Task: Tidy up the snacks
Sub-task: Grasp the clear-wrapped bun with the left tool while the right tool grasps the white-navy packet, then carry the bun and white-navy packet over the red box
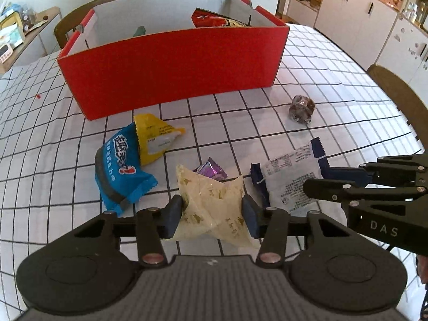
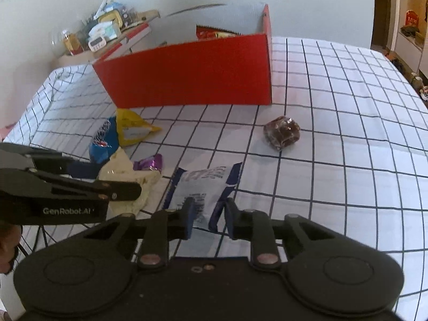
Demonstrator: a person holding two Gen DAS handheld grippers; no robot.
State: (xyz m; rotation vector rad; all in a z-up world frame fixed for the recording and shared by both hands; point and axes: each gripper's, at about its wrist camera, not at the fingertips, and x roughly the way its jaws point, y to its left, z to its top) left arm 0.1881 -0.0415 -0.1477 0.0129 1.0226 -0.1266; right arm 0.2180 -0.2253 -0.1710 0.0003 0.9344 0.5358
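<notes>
The cream packet (image 1: 211, 203) was pinched between the left gripper (image 1: 212, 211) jaws, presumably for transfer into the red box (image 1: 171, 64) well ahead. The white-and-navy packet (image 2: 203, 187) was clamped at its near edge by the right gripper (image 2: 207, 218) jaws on the tabletop (image 2: 334, 160).

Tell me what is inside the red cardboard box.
Inside the red cardboard box, a red snack packet and something green show above the front wall; anything lower is hidden.
</notes>
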